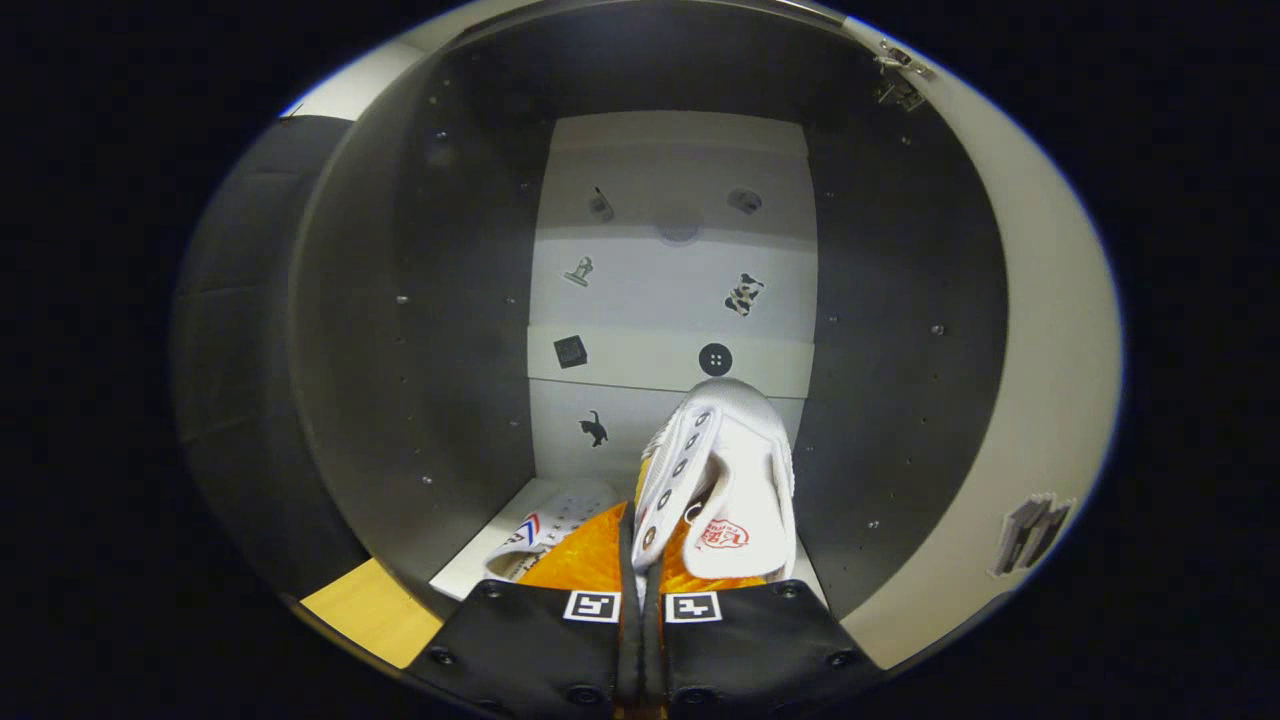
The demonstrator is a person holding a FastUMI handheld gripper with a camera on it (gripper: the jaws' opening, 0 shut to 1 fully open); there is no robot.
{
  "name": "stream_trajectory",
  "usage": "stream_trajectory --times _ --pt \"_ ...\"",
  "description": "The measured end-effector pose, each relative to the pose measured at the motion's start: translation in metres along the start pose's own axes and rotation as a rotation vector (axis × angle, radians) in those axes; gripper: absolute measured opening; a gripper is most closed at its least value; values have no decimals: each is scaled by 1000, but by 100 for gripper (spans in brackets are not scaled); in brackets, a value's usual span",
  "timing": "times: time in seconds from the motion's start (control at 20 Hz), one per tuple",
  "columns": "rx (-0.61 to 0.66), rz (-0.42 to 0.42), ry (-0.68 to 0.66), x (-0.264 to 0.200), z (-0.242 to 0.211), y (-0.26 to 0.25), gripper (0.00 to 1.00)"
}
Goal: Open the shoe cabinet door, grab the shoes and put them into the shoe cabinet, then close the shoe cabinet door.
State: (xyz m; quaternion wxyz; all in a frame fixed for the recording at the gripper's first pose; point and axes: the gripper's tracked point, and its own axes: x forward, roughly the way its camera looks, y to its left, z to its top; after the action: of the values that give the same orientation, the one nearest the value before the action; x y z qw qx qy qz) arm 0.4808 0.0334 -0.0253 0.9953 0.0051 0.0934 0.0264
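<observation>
My gripper (640, 560) has its fingers pinched nearly together on the white shoe (722, 470), which sticks up just ahead of them inside the open shoe cabinet (450, 330). A second shoe (545, 525) lies left of it on the cabinet floor, though I see it poorly.

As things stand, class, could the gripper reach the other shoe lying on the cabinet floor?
Probably not yet. The gripper is shut on a white shoe, and the second shoe lies just ahead, left of the fingers, inside the open cabinet.
</observation>
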Motion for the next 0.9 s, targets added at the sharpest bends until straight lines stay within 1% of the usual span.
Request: stream_trajectory --times 0.25,0.35,0.45,0.65,0.75,0.85,0.9 --pt "22 -31 55 61 -18 -19 2" --pt "31 -43 92 80 -32 -25 2" --pt "35 -46 134 95 -48 -28 2" --pt "61 -51 167 115 -62 -26 6" --pt "75 -45 198 120 -73 -24 10" --pt "85 -15 238 120 -85 -16 19" --pt "72 -19 226 118 -82 -17 23"
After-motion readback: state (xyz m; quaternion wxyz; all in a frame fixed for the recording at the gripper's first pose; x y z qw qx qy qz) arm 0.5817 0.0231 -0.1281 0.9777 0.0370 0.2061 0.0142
